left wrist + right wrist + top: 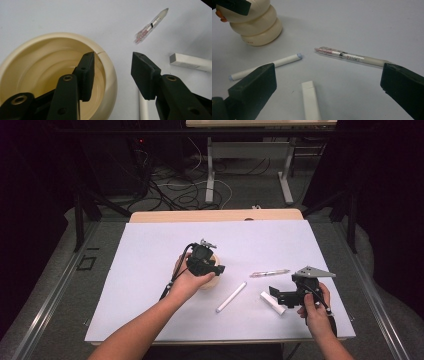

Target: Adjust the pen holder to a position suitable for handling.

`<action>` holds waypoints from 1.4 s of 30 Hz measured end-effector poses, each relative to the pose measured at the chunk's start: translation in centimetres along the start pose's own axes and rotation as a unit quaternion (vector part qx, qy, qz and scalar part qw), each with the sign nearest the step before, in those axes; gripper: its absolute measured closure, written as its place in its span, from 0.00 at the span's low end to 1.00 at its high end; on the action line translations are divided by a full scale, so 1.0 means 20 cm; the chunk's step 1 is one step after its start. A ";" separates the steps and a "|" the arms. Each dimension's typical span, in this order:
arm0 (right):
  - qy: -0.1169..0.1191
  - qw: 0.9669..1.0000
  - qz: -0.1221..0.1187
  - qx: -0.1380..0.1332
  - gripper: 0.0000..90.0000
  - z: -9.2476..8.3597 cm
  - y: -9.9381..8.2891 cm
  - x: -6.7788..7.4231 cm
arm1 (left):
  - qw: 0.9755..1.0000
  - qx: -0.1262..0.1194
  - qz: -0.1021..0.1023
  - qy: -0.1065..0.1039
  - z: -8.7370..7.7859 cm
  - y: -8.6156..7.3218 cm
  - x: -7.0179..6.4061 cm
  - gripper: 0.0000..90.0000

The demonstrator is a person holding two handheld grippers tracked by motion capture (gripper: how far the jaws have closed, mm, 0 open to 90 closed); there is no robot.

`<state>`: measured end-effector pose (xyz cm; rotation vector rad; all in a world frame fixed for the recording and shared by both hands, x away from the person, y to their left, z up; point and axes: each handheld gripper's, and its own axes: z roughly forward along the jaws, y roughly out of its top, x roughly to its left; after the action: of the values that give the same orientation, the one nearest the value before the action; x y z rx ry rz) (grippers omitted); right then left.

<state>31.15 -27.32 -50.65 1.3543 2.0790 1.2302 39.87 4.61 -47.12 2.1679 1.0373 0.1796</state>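
While left gripper (112, 72) straddles cup (37, 50) rim, jaws parted

High view overhead facing forward, gripper views close, sharing pen (151, 24)

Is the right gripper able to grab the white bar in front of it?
Probably yes. The right gripper is open wide, and the white bar lies flat between its jaws with nothing on it; the pen lies apart.
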 end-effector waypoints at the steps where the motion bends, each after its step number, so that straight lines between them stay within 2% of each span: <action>1: 0.000 1.000 0.000 0.000 0.00 0.00 0.00 0.00 | 1.000 -0.006 0.002 0.002 0.00 0.00 0.00 0.58; 2: 0.000 1.000 0.000 0.000 0.00 0.00 0.00 0.00 | 1.000 -0.005 0.006 0.002 -0.01 0.00 0.00 0.57; 3: 0.000 1.000 0.000 0.000 0.00 0.00 0.00 0.00 | 1.000 -0.016 0.002 0.004 -0.01 -0.01 0.00 0.57; 9: 0.000 1.000 0.000 0.000 0.00 0.00 0.00 0.00 | 0.999 -0.042 0.019 0.013 -0.05 -0.01 0.01 0.52; 13: 0.001 1.000 -0.001 -0.001 0.00 0.00 0.00 0.00 | 0.998 -0.067 0.019 -0.001 -0.10 -0.01 0.01 0.50; 16: 0.001 1.000 -0.001 0.000 0.00 0.00 0.00 0.00 | 0.996 -0.078 0.039 -0.006 -0.13 -0.01 0.00 0.49; 21: 0.000 1.000 -0.003 -0.001 0.00 0.00 0.00 0.00 | 0.994 -0.100 0.046 -0.021 -0.17 -0.02 -0.01 0.47; 26: 0.000 1.000 -0.003 -0.002 0.00 0.00 0.00 0.00 | 0.992 -0.107 0.052 -0.029 -0.20 -0.04 -0.04 0.45; 28: 0.001 1.000 -0.003 -0.001 0.00 0.00 0.00 0.00 | 0.993 -0.100 0.059 -0.031 -0.21 -0.05 -0.05 0.44; 30: 0.000 1.000 -0.003 -0.002 0.00 0.00 0.00 0.00 | 0.992 -0.107 0.053 -0.029 -0.22 -0.07 -0.07 0.42; 33: 0.000 1.000 -0.003 -0.001 0.00 0.00 0.00 0.00 | 0.992 -0.109 0.056 -0.029 -0.22 -0.08 -0.09 0.39; 36: 0.000 1.000 -0.003 0.000 0.00 0.00 0.00 0.00 | 0.991 -0.116 0.053 -0.031 -0.22 -0.11 -0.11 0.32; 42: -0.001 1.000 -0.003 0.000 0.00 0.00 0.00 0.01 | 0.988 -0.124 0.076 -0.046 -0.21 -0.14 -0.16 0.20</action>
<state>31.08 -27.25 -50.54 1.3482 2.0796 1.2263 34.34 5.70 -45.38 2.0077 0.7558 0.2625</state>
